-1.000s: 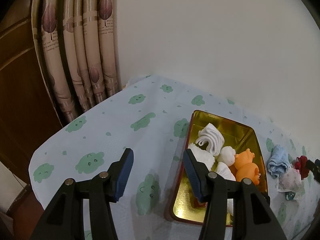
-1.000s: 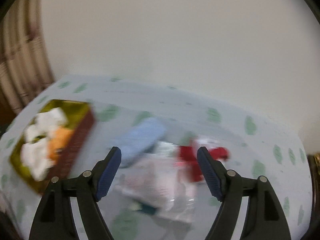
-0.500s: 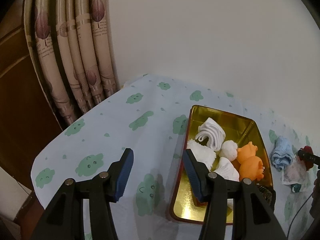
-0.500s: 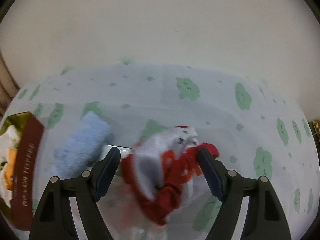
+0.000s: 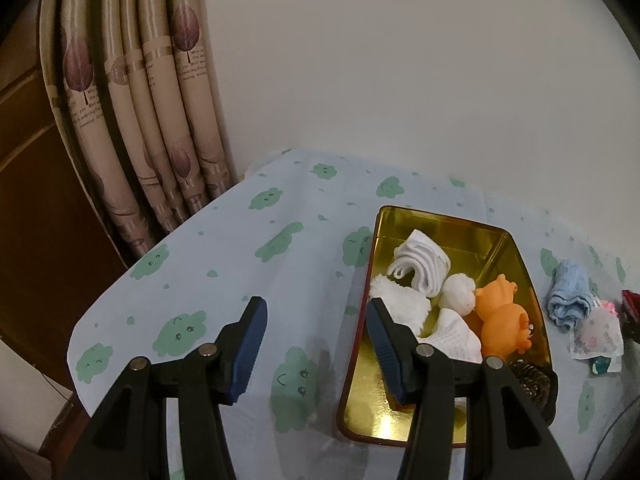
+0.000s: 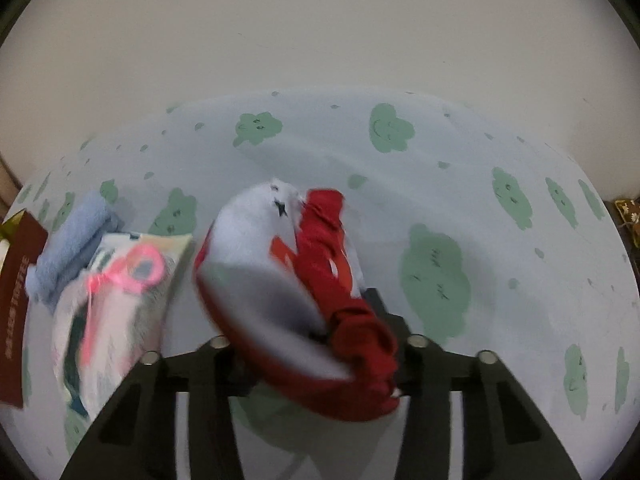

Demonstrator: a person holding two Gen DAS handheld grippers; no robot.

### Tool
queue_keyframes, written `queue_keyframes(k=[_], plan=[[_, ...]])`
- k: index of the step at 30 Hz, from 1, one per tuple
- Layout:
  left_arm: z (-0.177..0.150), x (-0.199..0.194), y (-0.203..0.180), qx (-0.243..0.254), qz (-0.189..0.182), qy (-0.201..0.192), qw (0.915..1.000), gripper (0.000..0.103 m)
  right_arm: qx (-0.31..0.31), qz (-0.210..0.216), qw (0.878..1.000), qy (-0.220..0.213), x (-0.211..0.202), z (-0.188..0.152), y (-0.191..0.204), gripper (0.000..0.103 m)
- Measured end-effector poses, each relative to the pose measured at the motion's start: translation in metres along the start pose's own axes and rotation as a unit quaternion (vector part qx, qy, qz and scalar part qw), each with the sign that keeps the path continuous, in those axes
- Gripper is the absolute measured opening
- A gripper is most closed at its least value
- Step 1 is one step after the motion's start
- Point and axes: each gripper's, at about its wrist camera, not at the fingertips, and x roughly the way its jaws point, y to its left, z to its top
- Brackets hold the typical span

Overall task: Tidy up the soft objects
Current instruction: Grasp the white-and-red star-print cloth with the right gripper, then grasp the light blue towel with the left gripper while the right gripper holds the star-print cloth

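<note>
A red and white sock (image 6: 280, 264) lies bunched between the fingers of my right gripper (image 6: 298, 304). Its jaws are closing and the fabric is squeezed up between them, hiding most of both fingers. To its left lie a rolled light blue cloth (image 6: 72, 240) and a clear packet with pink print (image 6: 116, 292). In the left wrist view a gold tin (image 5: 440, 224) holds white socks (image 5: 420, 264), a white ball (image 5: 458, 300) and an orange toy (image 5: 500, 312). My left gripper (image 5: 316, 308) hangs open and empty above the tin's left edge.
A tablecloth with green clouds (image 5: 248, 264) covers the table, against a white wall. Curtains (image 5: 152, 120) hang at the far left corner. A dark metal scrubber (image 5: 528, 380) sits in the tin's near right corner. The tin's dark red side (image 6: 16, 304) shows at the left.
My right gripper has come down and forward over the red and white sock, and its jaws have narrowed around it. The left gripper has stayed nearly still, open.
</note>
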Motion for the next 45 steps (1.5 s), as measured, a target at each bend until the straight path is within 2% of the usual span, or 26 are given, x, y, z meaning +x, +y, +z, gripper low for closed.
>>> queue_keyframes(k=[3, 6, 13, 15, 17, 18, 19, 22, 24, 28, 36, 40, 45], plan=[[-0.001, -0.001, -0.004, 0.011, 0.007, -0.006, 0.9999, 0.053, -0.019, 0.014, 1.000, -0.006, -0.003, -0.005, -0.003, 0.041], [-0.002, -0.001, -0.007, 0.017, 0.014, -0.010, 0.9997, 0.053, -0.036, -0.012, 0.999, -0.017, -0.002, -0.004, -0.001, 0.066], [-0.004, -0.001, -0.018, 0.038, 0.008, -0.005, 0.9992, 0.053, -0.077, -0.030, 0.996, -0.044, -0.001, 0.012, 0.014, 0.067], [-0.006, -0.001, -0.026, 0.052, -0.003, 0.005, 0.9986, 0.053, -0.091, -0.032, 0.994, -0.057, -0.002, 0.015, 0.019, 0.063], [-0.006, -0.005, -0.036, 0.061, -0.018, 0.007, 0.9980, 0.053, -0.097, -0.026, 0.993, -0.064, -0.005, 0.016, 0.020, 0.053], [-0.007, -0.006, -0.040, 0.065, -0.028, 0.010, 0.9975, 0.053, -0.098, -0.017, 0.993, -0.065, -0.004, 0.017, 0.021, 0.040], [-0.006, -0.007, -0.046, 0.070, -0.044, 0.017, 0.9964, 0.053, -0.098, -0.011, 0.993, -0.064, -0.004, 0.017, 0.021, 0.034], [-0.002, -0.010, -0.070, 0.084, -0.083, 0.026, 0.9926, 0.053, -0.088, 0.002, 0.995, -0.053, -0.002, 0.016, 0.018, 0.027], [-0.001, -0.010, -0.086, 0.096, -0.099, 0.030, 0.9900, 0.053, -0.075, 0.005, 0.996, -0.049, -0.002, 0.012, 0.013, 0.026], [0.002, -0.010, -0.127, 0.123, -0.142, 0.043, 0.9812, 0.053, -0.059, 0.004, 0.997, -0.052, -0.015, -0.003, 0.001, 0.025], [0.009, 0.004, -0.218, 0.182, -0.220, 0.087, 0.9544, 0.053, -0.027, 0.012, 0.998, -0.048, -0.038, -0.043, -0.019, 0.025], [0.010, 0.020, -0.251, 0.204, -0.227, 0.109, 0.9461, 0.053, -0.031, 0.011, 0.999, -0.043, -0.034, -0.047, -0.020, 0.025], [0.009, 0.046, -0.291, 0.236, -0.241, 0.143, 0.9305, 0.053, -0.036, 0.011, 0.998, -0.040, -0.032, -0.046, -0.017, 0.027]])
